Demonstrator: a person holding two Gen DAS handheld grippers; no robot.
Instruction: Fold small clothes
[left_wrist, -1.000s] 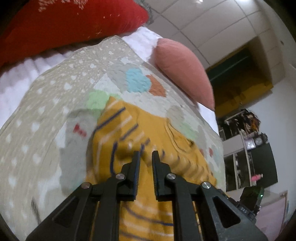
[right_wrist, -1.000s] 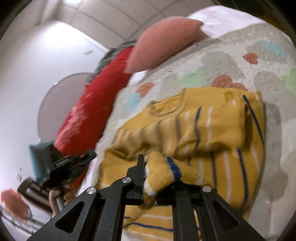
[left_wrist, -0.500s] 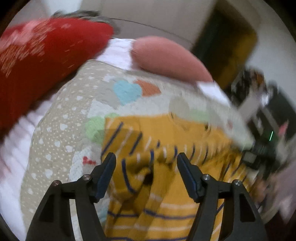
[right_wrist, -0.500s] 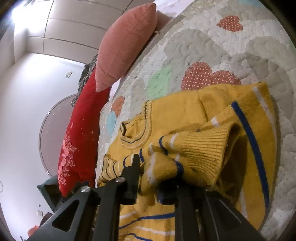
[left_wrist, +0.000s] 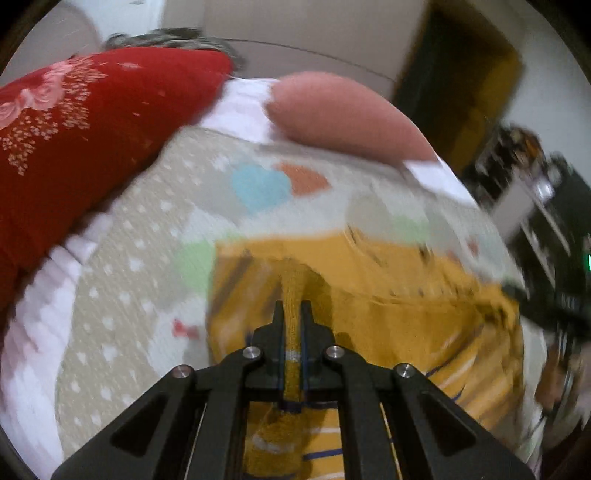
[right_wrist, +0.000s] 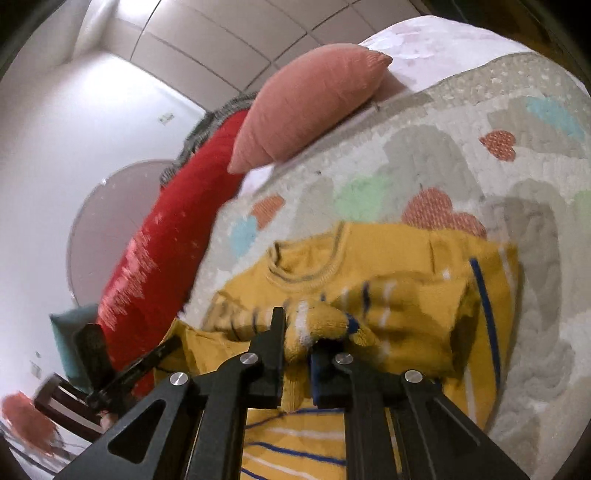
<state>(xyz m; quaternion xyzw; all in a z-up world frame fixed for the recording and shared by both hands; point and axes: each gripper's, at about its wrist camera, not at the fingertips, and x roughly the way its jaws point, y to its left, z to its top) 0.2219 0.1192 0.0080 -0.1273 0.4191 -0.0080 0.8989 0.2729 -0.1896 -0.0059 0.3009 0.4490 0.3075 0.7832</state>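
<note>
Half a second back the left gripper (left_wrist: 291, 314) was gaping over the yellow striped sweater (left_wrist: 424, 332); now it's clamping a ridge of knit, while the right gripper (right_wrist: 297, 332) is pinching a bunched cuff. Sweater's lying across the heart-print quilt (right_wrist: 424, 155), running left-right just beyond both grippers, with bare quilt beyond it before the pink pillow (right_wrist: 306, 107).
</note>
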